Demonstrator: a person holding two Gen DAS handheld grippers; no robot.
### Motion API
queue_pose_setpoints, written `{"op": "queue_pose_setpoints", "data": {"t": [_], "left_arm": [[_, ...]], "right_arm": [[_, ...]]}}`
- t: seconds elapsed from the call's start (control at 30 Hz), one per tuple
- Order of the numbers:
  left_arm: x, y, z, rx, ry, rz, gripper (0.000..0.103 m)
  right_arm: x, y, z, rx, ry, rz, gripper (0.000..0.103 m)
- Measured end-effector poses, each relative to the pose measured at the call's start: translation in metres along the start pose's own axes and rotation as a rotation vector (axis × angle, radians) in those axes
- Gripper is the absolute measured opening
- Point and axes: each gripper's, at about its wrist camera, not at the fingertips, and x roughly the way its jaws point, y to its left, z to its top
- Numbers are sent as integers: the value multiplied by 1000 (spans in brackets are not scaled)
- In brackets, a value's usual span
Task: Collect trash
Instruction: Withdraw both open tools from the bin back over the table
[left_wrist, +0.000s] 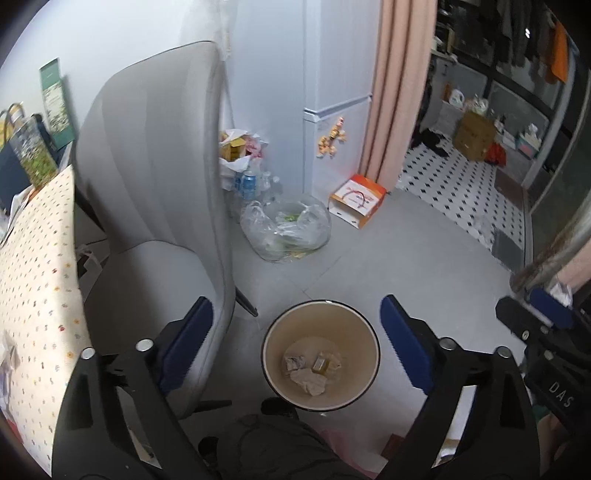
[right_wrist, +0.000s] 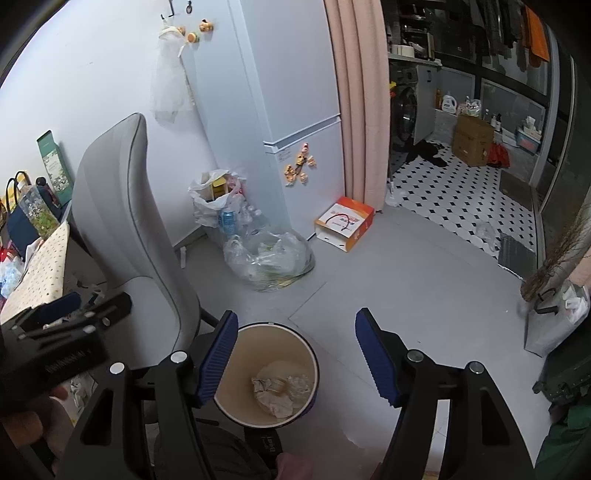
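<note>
A round cream trash bin (left_wrist: 275, 334) with a dark rim stands on the grey floor below both grippers; it also shows in the right wrist view (right_wrist: 240, 373). Crumpled paper (left_wrist: 308, 382) and a small yellow wrapper (left_wrist: 319, 363) lie inside it. My left gripper (left_wrist: 297, 343) is open and empty, held above the bin. My right gripper (right_wrist: 295, 358) is open and empty, above the bin's right side. The right gripper's blue pad (left_wrist: 550, 308) shows at the right edge of the left wrist view, with something white beside it.
A grey chair (left_wrist: 155, 206) stands left of the bin beside a table with a dotted cloth (left_wrist: 37, 277). Clear plastic bags of trash (left_wrist: 286, 229) and bottles (left_wrist: 249, 184) sit by the white fridge (left_wrist: 332, 92). An orange-white box (left_wrist: 356, 201) lies near the pink curtain (left_wrist: 399, 92).
</note>
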Motion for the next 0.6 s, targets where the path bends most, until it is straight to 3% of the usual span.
{"op": "queue_pose_setpoints", "data": {"t": [0.17,0.23,0.33,0.6], "left_arm": [[-16,24,-2,-43,-23,24,97],[-26,35,-6,-57,-39,47,97],[-43,57,-12,-93,-68,73,97],[-89,118,-36,-226,-136,159,96]], "right_arm": [[0,17,1,-29,0,28,75],[-1,26,1,-40,-7,40,86],[-8,45,2,-61,-27,74,94],[-24,109,3,-170,-50,171,95]]}}
